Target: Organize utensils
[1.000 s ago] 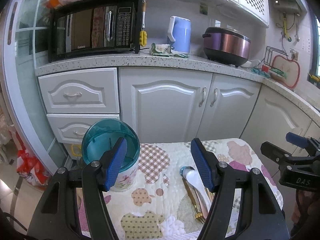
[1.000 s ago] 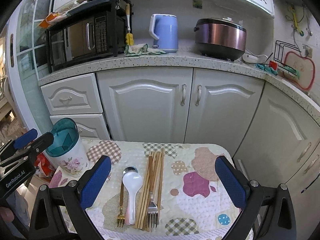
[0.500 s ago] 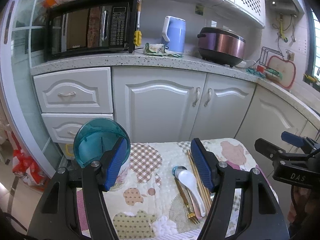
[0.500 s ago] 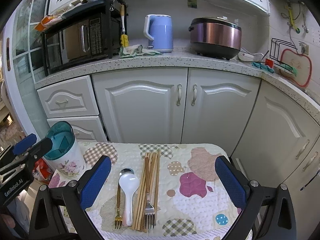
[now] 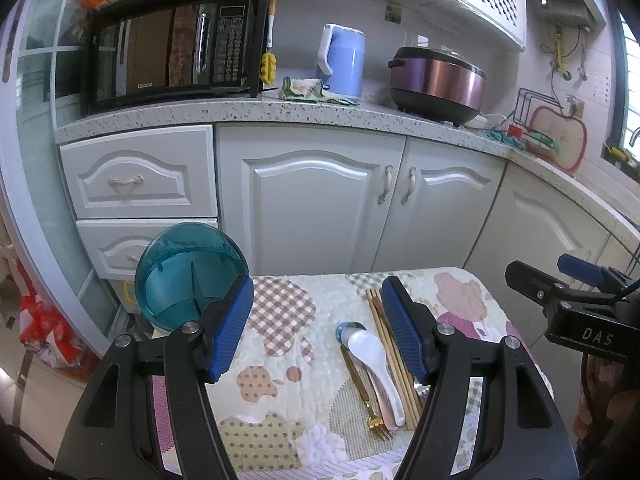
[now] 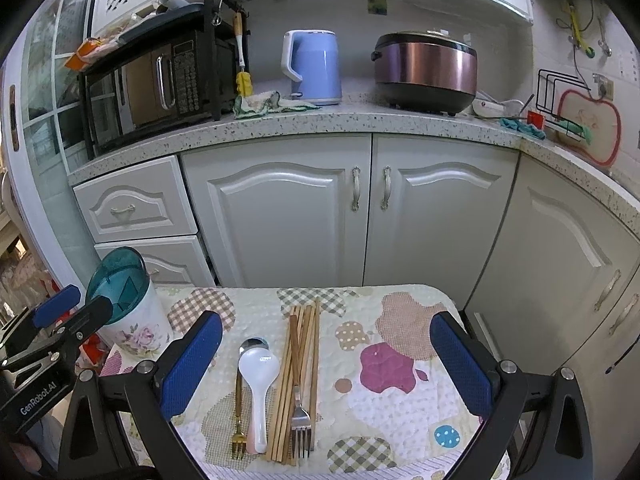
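Observation:
A floral utensil holder with a teal divided top [image 6: 124,308] stands at the table's far left; it also shows in the left wrist view [image 5: 188,276]. Beside it on the patchwork cloth lie a white spoon [image 6: 258,376], a gold fork [image 6: 238,420], a metal spoon [image 6: 254,345], several wooden chopsticks [image 6: 298,368] and a steel fork [image 6: 300,428]. In the left wrist view the white spoon [image 5: 374,360] and chopsticks [image 5: 390,344] lie between the fingers. My left gripper [image 5: 316,332] is open and empty. My right gripper [image 6: 326,364] is open wide and empty above the utensils.
The small table [image 6: 400,432] has a quilted patchwork cloth. Behind stand white cabinets [image 6: 360,208] and a counter with a microwave [image 6: 160,80], blue kettle [image 6: 314,68] and rice cooker [image 6: 428,72]. A red bag [image 5: 40,332] lies on the floor at left.
Both grippers have drawn back and risen slightly, so the table and utensils sit lower and farther off. Neither has taken hold of anything.

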`<action>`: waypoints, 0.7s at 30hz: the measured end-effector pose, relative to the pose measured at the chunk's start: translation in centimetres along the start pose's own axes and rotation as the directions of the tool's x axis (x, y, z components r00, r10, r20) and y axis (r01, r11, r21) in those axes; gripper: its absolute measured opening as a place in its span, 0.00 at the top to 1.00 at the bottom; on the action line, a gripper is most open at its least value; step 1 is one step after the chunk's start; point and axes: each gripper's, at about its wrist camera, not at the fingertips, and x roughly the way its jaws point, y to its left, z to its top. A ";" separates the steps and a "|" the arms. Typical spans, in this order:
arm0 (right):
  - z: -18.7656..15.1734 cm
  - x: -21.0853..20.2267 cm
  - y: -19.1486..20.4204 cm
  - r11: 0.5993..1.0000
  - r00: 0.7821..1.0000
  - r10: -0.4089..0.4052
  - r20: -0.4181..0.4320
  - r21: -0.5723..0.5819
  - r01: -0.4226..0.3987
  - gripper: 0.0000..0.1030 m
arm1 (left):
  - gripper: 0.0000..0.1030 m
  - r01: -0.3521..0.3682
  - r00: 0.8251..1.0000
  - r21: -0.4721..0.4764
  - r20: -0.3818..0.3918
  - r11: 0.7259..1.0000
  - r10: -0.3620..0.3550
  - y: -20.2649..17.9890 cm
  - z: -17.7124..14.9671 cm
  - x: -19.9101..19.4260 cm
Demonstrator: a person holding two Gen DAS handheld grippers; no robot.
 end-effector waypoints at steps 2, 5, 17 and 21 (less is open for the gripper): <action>0.0 0.0 -0.1 1.000 1.000 0.001 -0.001 0.000 -0.001 0.00 | 0.35 0.000 1.000 -0.001 -0.002 1.000 0.000 0.0 -0.1 0.0; -0.1 0.1 -0.1 1.000 1.000 0.006 -0.002 0.006 -0.006 0.00 | 0.35 -0.006 1.000 0.000 0.000 1.000 0.006 0.0 -0.1 0.1; -0.2 0.4 0.0 1.000 1.000 0.008 -0.010 0.005 -0.008 0.00 | 0.35 -0.006 1.000 -0.004 -0.002 1.000 0.006 0.3 -0.2 0.2; -0.2 0.6 0.0 1.000 1.000 0.005 -0.014 0.002 -0.005 0.00 | 0.35 -0.004 1.000 -0.005 -0.002 1.000 0.004 0.3 -0.3 0.2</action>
